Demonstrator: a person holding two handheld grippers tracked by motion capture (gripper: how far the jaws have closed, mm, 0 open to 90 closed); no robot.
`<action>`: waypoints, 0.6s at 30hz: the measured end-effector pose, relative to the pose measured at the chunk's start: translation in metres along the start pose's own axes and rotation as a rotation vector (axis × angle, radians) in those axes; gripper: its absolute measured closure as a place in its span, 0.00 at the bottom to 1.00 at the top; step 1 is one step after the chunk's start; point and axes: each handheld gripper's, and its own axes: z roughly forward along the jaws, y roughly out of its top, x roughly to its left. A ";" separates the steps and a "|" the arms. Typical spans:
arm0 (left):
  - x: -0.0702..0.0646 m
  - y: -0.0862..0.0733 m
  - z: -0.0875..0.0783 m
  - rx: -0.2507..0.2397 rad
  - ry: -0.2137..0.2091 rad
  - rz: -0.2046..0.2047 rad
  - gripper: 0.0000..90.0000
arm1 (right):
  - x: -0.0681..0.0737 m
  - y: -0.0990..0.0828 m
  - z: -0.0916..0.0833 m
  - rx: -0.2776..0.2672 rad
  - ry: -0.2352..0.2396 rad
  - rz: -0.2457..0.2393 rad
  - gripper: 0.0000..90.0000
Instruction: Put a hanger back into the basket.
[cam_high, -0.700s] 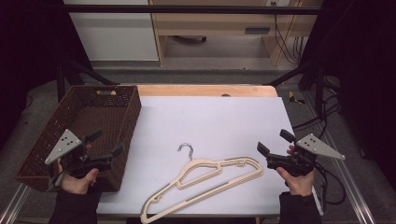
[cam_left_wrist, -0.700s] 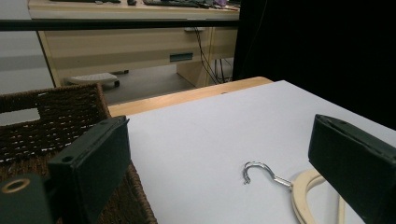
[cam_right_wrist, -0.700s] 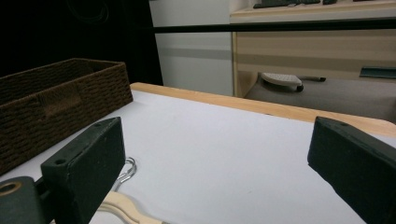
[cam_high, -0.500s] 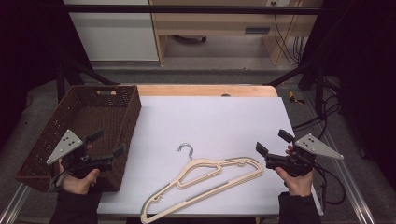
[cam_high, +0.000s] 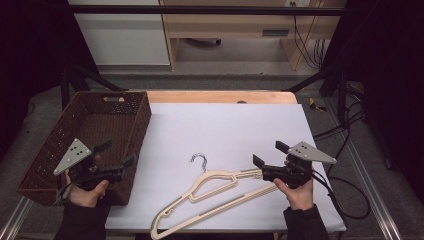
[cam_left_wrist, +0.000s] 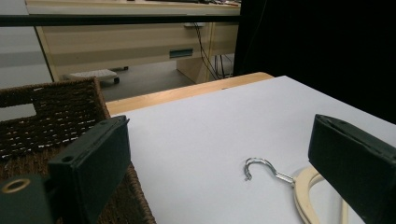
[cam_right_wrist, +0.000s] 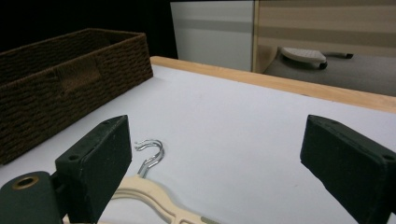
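A cream hanger (cam_high: 215, 182) with a metal hook (cam_high: 200, 160) lies flat on the white table near the front edge. My right gripper (cam_high: 267, 153) is open at the hanger's right end and points left, with nothing between the jaws. The right gripper view shows the hook (cam_right_wrist: 152, 149) and the cream hanger (cam_right_wrist: 149, 191) just past the open gripper (cam_right_wrist: 219, 158). My left gripper (cam_high: 119, 153) is open above the near right corner of the brown wicker basket (cam_high: 45, 150). Ahead of the open left gripper (cam_left_wrist: 219, 158) lies the hook (cam_left_wrist: 257, 168).
The basket (cam_left_wrist: 51, 116) stands along the table's left side and looks empty. The white sheet (cam_high: 225, 125) spreads beyond the hanger to a wooden strip (cam_high: 220, 96) at the far edge. Pale cabinets (cam_high: 125, 35) and cables (cam_high: 345, 130) lie behind and to the right.
My right gripper has moved a little to the left, closer to the hanger's right end. The left gripper and the hanger have stayed where they were.
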 end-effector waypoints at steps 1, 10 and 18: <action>0.001 0.000 0.000 0.007 0.000 0.005 0.06 | 0.002 0.000 0.003 0.008 0.004 0.000 0.10; 0.001 0.001 -0.002 -0.006 0.003 0.000 0.06 | 0.019 0.006 0.023 0.056 0.018 -0.026 0.10; 0.002 0.001 -0.003 -0.004 0.006 0.003 0.06 | 0.040 0.016 0.050 0.094 0.040 -0.058 0.15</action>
